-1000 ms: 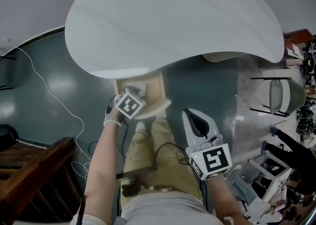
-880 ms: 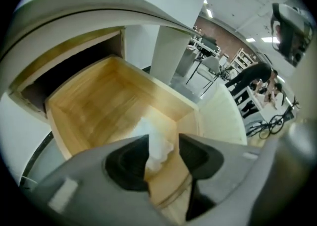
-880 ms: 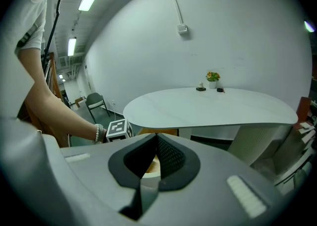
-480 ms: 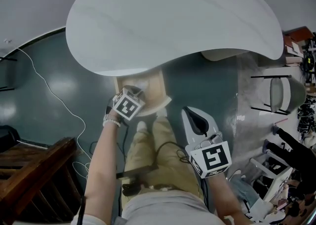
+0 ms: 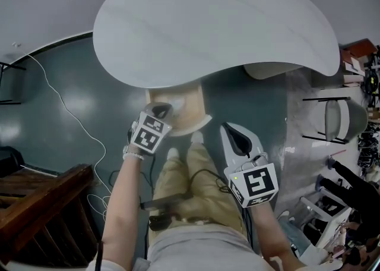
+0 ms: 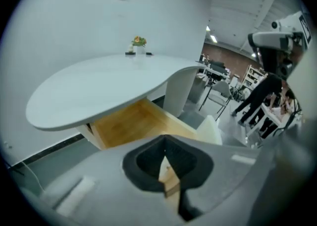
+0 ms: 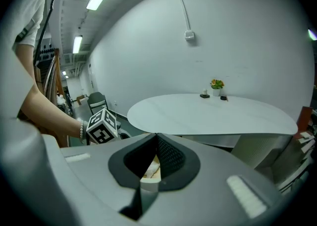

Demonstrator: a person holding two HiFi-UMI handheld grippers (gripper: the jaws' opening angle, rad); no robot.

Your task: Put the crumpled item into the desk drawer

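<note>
1. Light wooden desk drawer (image 5: 191,109): it stands pulled out and open beneath the near edge of the white oval desk (image 5: 208,20). Its pale wood floor and side walls are exposed, and its front edge is paler and curved.
2. Small whitish crumpled item (image 5: 176,104): it lies inside the drawer on the floor, toward the left side. It is too small to show finer detail.

Count, this moment:
- Table (image 5: 219,26): one, white.
- Drawer (image 5: 199,122): one, wooden, open.
- Crumpled item (image 5: 177,105): one pale lump in the drawer.
- Grippers: two, the left gripper (image 5: 159,109) and the right gripper (image 5: 237,140).
- Marker cubes (image 5: 148,134): two, one per gripper.
- Potted plant (image 7: 216,86): one.
- Small dark objects (image 7: 204,95) flanking the plant: two.
- White cable (image 5: 65,109): one.
</note>
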